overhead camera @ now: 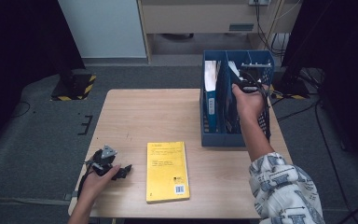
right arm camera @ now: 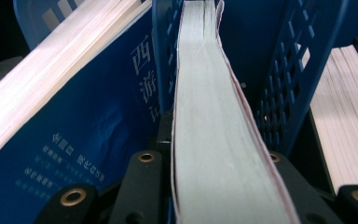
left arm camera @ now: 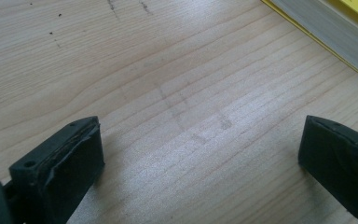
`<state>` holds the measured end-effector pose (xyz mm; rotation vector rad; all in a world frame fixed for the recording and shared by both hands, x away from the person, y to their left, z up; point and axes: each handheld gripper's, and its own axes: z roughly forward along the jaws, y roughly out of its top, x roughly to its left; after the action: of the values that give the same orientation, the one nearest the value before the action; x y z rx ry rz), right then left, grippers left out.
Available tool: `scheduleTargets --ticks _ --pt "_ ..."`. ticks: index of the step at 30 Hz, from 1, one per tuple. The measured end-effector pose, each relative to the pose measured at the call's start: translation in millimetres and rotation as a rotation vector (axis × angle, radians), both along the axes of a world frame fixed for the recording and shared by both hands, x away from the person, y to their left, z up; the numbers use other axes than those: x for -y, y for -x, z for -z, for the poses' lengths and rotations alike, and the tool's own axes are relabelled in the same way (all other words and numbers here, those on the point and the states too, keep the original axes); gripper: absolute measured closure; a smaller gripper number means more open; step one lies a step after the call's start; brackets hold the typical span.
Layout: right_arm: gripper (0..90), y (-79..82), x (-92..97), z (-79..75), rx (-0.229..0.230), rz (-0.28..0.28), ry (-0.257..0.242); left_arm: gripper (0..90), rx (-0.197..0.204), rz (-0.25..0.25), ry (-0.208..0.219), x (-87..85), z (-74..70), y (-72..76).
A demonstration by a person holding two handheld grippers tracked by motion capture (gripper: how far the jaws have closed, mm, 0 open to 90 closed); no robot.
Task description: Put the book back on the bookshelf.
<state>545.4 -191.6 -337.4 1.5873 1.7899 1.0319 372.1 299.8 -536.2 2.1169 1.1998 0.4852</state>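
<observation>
Clamped between the jaws of the right gripper (right arm camera: 214, 186), a book (right arm camera: 209, 116) was held upright in a middle slot of the blue file rack (overhead camera: 214, 137) at the table's far right corner. Filing seemed underway; release should follow. Near the front left corner, the left gripper (left arm camera: 200, 158) was rested wide open beside a yellow book (overhead camera: 167, 171).

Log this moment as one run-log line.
right tool: shut on book in middle slot of blue file rack | left tool: open, on table | yellow book: flat on table, untouched
</observation>
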Motion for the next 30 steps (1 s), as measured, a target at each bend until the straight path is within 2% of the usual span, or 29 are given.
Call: scheduleTargets --ticks 7,12,30 --pt "72.2 10.3 -2.7 0.4 -0.014 -0.023 0.023 0.0 0.002 0.0 0.003 0.3 0.2 0.2" --pt "71.7 15.3 -2.9 2.1 -0.017 -0.03 0.016 0.0 0.003 -0.002 0.004 0.6 0.3 0.5" --pt "69.5 18.3 2.0 0.4 -0.04 -0.058 0.001 0.0 0.002 -0.001 0.003 0.6 0.2 0.4"
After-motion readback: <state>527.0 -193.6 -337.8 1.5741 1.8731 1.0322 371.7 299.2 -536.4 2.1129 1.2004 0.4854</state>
